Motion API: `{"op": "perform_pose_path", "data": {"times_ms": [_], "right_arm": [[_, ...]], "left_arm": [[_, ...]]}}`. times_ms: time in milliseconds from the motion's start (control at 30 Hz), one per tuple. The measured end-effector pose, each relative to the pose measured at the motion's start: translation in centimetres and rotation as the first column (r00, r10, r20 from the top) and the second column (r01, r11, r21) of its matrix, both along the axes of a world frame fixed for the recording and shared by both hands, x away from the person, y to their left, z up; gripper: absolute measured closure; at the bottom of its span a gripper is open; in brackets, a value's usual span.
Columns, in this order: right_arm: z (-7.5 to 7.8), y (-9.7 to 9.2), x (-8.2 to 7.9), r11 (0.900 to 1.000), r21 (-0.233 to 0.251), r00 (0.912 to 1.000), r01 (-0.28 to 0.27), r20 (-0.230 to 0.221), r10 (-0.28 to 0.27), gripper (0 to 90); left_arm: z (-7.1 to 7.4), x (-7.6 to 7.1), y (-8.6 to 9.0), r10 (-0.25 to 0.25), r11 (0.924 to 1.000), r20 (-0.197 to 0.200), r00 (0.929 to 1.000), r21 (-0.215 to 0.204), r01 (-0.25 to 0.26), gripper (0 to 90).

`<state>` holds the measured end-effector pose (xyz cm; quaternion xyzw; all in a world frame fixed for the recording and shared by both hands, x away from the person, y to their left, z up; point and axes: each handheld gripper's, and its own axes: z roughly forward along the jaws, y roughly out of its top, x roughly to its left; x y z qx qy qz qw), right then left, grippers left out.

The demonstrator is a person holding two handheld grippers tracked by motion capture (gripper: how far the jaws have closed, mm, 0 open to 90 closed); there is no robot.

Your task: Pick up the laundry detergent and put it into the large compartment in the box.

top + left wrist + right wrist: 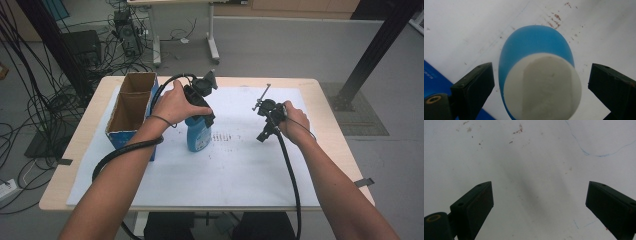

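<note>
Left gripper (540, 85) above upright blue bottle (536, 50), jaws spread either side of white cap (542, 87), right gripper (539, 205) spread over white sheet (531, 157), cardboard box (131, 107) beside bottle.

The left hand (177, 102) hides the blue bottle's (198, 134) top; its label is unreadable.

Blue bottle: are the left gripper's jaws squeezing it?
No, the left gripper has its jaws wide apart, with gaps on both sides of the blue bottle.
</note>
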<state>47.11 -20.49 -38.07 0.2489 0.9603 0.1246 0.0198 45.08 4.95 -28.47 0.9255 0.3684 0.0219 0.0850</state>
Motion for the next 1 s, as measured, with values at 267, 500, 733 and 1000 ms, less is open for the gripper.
{"op": "perform_pose_path", "data": {"times_ms": [267, 500, 733, 1000], "right_arm": [[-0.2, 0.0, -0.1, 1.0, 0.001, 1.0, -0.002, -0.002, 0.002, 7.2], [-0.4, -0.1, -0.1, 1.0, 0.004, 1.0, 0.003, -0.006, -0.003, 7.1], [-0.4, 0.1, -0.1, 1.0, -0.002, 1.0, 0.0, -0.003, 0.0, 7.2], [-0.5, 0.0, -0.1, 1.0, 0.003, 1.0, 0.002, -0.004, -0.002, 7.2]], "left_arm": [[-0.4, 0.1, -0.2, -0.003, 0.9998, 0.002, 1.0, 0.018, 0.003, 7.2], [-0.8, 0.0, -0.4, -0.007, 0.9996, 0.022, 0.9997, 0.029, 0.007, 7.4], [-0.8, 0.1, -0.3, -0.002, 0.9996, 0.033, 0.9994, 0.028, 0.001, 7.6], [-1.1, 0.1, -0.2, 0.002, 0.9996, 0.024, 0.9997, 0.027, -0.003, 7.7]]}}
